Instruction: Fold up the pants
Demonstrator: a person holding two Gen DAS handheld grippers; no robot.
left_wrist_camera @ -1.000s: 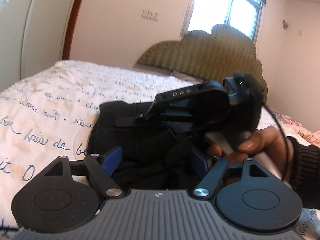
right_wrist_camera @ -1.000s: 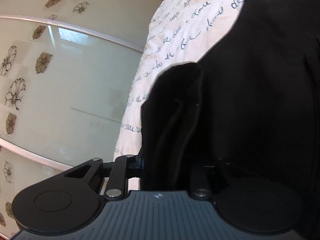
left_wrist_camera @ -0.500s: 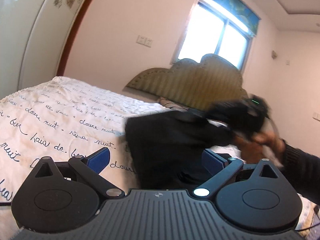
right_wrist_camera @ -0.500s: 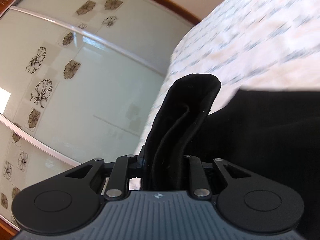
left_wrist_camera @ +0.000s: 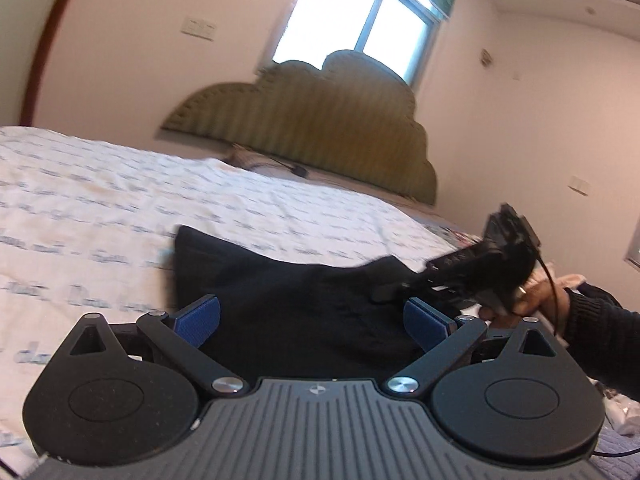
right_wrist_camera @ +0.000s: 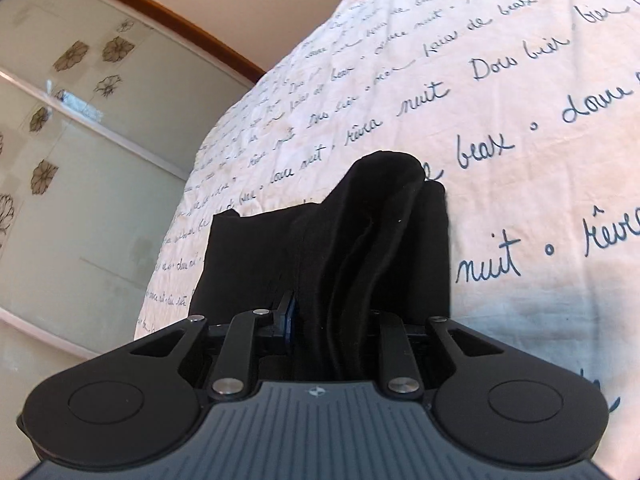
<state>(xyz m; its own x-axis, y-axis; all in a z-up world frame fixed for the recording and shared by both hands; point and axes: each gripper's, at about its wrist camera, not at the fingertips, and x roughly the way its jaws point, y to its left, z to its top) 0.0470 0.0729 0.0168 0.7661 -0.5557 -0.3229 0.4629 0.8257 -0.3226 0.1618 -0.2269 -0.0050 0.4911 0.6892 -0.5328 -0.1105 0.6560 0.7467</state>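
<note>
Right gripper [right_wrist_camera: 320, 320] clamped on a bunched fold of the black pants [right_wrist_camera: 360, 240], lower centre of the right wrist view; cloth fills the gap between the jaws and hides the right-hand pad. Rest of the pants drapes left and down from the grip, covering part of the bedspread [right_wrist_camera: 500, 80], white with blue handwriting print, which fills the upper right. Sliding wardrobe door [right_wrist_camera: 72, 152] with flower motifs takes the left side, wood frame along its top edge.

Left gripper [left_wrist_camera: 312, 316] jaws wide apart, nothing pinched; blue pads [left_wrist_camera: 200, 314] sit either side of the pants [left_wrist_camera: 288, 300], which lie on the bed at frame centre just beyond the fingertips. Right gripper [left_wrist_camera: 384, 292] at centre right, nose on the pants' right edge, held by a hand [left_wrist_camera: 528, 300] in a dark sleeve [left_wrist_camera: 600, 332]. Behind: bedspread [left_wrist_camera: 120, 200] across the left, blurred; olive scalloped headboard [left_wrist_camera: 312, 120] upper centre; bright window [left_wrist_camera: 360, 24] above it; wall switch [left_wrist_camera: 198, 28] upper left.
</note>
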